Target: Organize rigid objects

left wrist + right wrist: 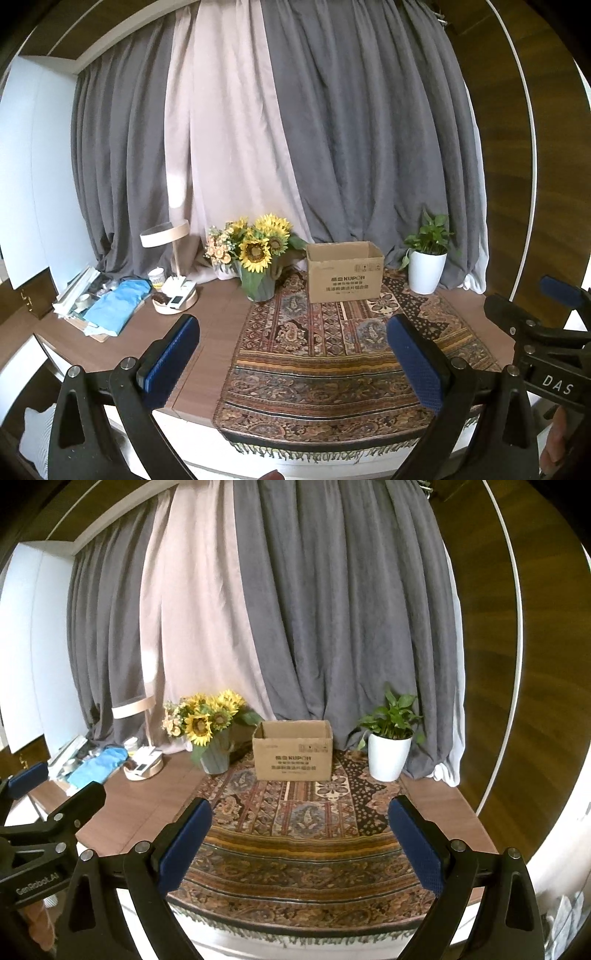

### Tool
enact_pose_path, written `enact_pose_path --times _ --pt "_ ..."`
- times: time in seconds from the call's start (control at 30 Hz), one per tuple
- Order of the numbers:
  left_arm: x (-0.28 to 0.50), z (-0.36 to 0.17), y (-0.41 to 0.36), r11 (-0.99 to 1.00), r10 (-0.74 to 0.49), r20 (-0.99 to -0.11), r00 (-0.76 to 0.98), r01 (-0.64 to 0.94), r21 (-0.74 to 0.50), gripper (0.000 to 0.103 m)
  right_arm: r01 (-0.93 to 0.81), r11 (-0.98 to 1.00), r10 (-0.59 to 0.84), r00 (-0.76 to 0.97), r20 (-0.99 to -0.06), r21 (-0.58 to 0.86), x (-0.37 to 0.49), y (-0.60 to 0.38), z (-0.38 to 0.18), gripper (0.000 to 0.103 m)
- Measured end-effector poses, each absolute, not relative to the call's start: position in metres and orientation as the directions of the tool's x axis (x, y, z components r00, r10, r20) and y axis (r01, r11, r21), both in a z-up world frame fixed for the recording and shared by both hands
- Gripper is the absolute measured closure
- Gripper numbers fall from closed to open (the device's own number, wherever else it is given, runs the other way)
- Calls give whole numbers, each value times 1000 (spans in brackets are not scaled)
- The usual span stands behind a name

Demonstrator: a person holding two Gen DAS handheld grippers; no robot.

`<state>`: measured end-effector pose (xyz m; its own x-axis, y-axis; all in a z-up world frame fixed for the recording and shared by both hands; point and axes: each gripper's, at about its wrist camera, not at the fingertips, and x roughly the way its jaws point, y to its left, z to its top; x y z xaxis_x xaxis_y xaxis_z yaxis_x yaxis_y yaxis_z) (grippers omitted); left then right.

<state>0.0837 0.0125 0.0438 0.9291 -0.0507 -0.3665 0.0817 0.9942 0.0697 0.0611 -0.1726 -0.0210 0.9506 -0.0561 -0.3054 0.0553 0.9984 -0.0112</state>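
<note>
An open cardboard box [345, 271] stands at the back of a patterned cloth [325, 369]; it also shows in the right wrist view [293, 751]. My left gripper [293, 363] is open and empty, held above the cloth's front part. My right gripper [301, 843] is open and empty, over the cloth's front edge [295, 904]. A round tray [176, 301] with small white devices sits at the left, also in the right wrist view [144, 768]. The box's inside is hidden.
A sunflower vase [256, 258] stands left of the box, a white potted plant [427, 264] right of it. A lamp [166, 236], a jar [156, 277] and a blue cloth pile [116, 304] crowd the table's left end. Curtains hang behind.
</note>
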Motion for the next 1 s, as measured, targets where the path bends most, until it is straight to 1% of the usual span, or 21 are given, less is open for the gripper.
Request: enact_pose_path --times 0.27,1.0 --pt "71 46 14 995 -35 -352 935 65 73 0 41 999 -43 958 -285 -13 48 -173 -20 5" --pt "64 55 12 995 -43 -331 943 71 73 0 49 999 -49 961 -273 -8 39 -175 -18 5"
